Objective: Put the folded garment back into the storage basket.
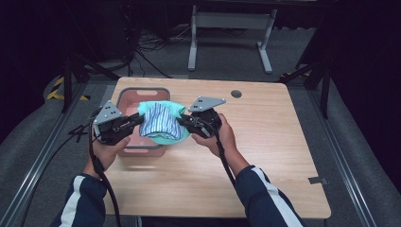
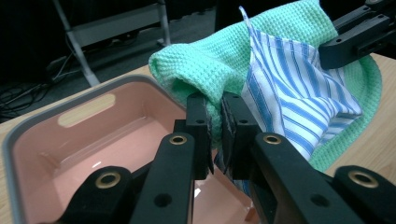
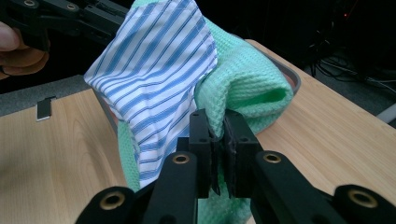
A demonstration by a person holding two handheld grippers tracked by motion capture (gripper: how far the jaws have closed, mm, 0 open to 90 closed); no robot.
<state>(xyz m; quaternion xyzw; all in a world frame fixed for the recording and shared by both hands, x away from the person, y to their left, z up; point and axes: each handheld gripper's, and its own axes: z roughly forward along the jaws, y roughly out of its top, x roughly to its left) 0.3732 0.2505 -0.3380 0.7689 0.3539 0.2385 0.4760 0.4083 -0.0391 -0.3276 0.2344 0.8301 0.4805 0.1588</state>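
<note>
Dark floor surrounds a wooden table (image 1: 265,156). Left gripper (image 1: 135,120) and right gripper (image 1: 183,122) each pinch an edge of the green waffle towel (image 1: 163,138), cradling a striped cloth (image 1: 161,122) (slung like a hammock) over the pink bin (image 1: 126,97), likely so both drop in together.

The green cloth (image 2: 205,60) looked waffle-woven and rough, the striped cloth (image 2: 289,88) smooth (thin cotton, seemingly); the pink tub (image 2: 93,140) was glossy plastic, the tabletop (image 1: 265,142) matt wood.

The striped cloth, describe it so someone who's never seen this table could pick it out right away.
On the wooden table, find the pink tub with a grey rim near the left edge. Above it the left gripper and right gripper hold a mint-green waffle towel. The striped cloth lies on that towel, the sole blue-and-white striped fabric here.
</note>
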